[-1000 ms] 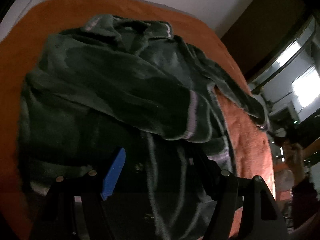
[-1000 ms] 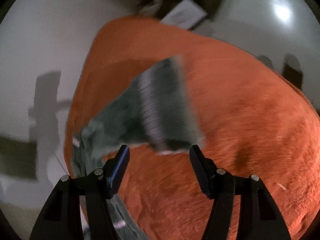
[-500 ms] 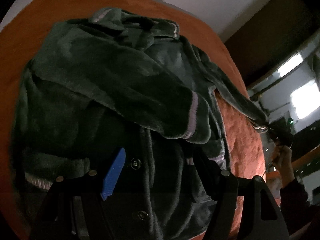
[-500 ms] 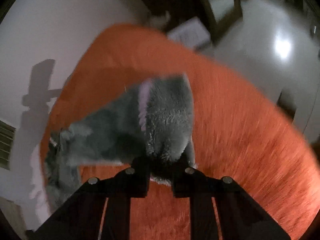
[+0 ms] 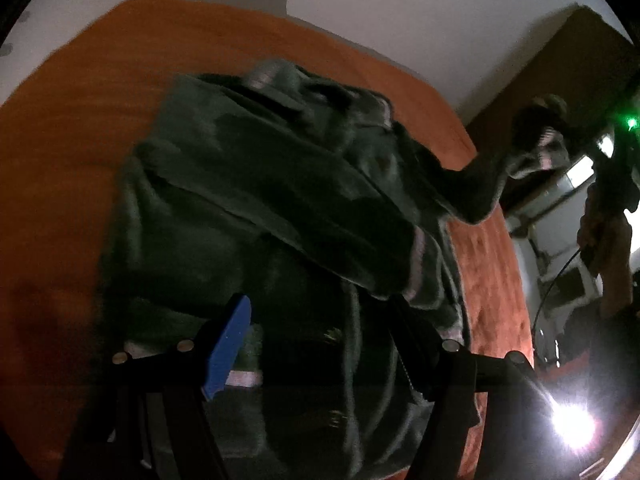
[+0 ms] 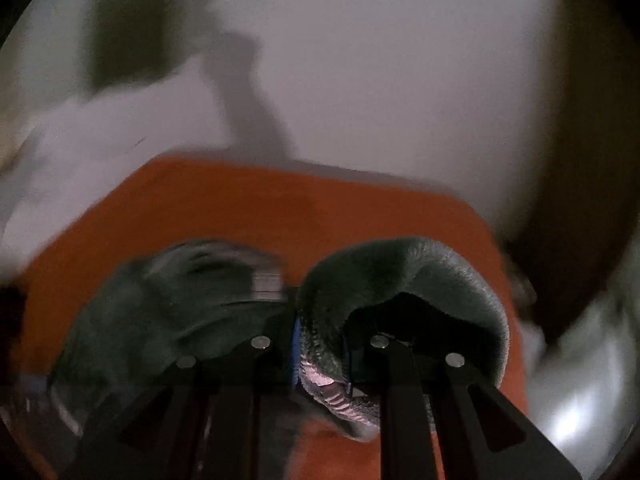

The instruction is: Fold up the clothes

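A dark green fleece jacket (image 5: 256, 208) with pale striped cuffs and buttons lies spread on an orange blanket (image 5: 72, 128). One sleeve is folded across its front. My left gripper (image 5: 324, 328) hovers over the lower front of the jacket, open, with nothing between its fingers. In the right wrist view my right gripper (image 6: 320, 344) is shut on the striped cuff (image 6: 320, 364) of the other sleeve (image 6: 400, 272), which arches up from the jaws. In the left wrist view that sleeve (image 5: 480, 188) is lifted off the blanket toward the right gripper (image 5: 540, 148) at the upper right.
A pale wall (image 5: 360, 8) rises behind the blanket. At the right stand a dark wooden cabinet (image 5: 560, 60), a person's hand (image 5: 600, 220) with a cable, and a bright glare on the floor (image 5: 572, 424). The rest of the jacket (image 6: 168, 312) shows blurred in the right wrist view.
My right gripper closed on the sleeve cuff and lifted it off the blanket, so the sleeve now hangs raised. My left gripper pulled back and up over the jacket, staying open.
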`<state>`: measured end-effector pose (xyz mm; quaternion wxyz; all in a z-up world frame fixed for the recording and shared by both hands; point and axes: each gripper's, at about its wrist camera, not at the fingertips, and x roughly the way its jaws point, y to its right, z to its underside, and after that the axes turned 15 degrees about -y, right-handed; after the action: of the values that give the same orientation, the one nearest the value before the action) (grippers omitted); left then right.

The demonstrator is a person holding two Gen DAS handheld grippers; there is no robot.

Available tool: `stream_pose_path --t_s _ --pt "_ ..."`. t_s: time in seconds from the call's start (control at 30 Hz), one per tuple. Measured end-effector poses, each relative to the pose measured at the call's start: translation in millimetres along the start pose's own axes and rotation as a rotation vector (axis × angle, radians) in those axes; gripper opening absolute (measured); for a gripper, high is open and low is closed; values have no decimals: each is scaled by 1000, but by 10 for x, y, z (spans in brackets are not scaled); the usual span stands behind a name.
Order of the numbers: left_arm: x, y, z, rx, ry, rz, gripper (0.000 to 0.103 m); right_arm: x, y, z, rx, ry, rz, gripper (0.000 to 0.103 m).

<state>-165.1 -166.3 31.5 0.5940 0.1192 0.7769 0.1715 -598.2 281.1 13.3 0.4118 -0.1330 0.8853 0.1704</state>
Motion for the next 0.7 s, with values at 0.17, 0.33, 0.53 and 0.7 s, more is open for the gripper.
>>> stream_pose_path --t_s 0.17,0.33,0.53,0.7 --pt "-173 -371 -50 -71 50 -2 71 699 -1954 159 -470 -204 44 19" --pt "-183 -502 -115 -89 57 29 71 496 -2058 440 -340 -194 -128 61" --pt "204 -416 -331 -66 -33 109 71 323 -1353 855 -151 -175 -174 74" --pt "602 -341 -525 -142 -136 221 71 896 -396 1325 88 -283 -135 74"
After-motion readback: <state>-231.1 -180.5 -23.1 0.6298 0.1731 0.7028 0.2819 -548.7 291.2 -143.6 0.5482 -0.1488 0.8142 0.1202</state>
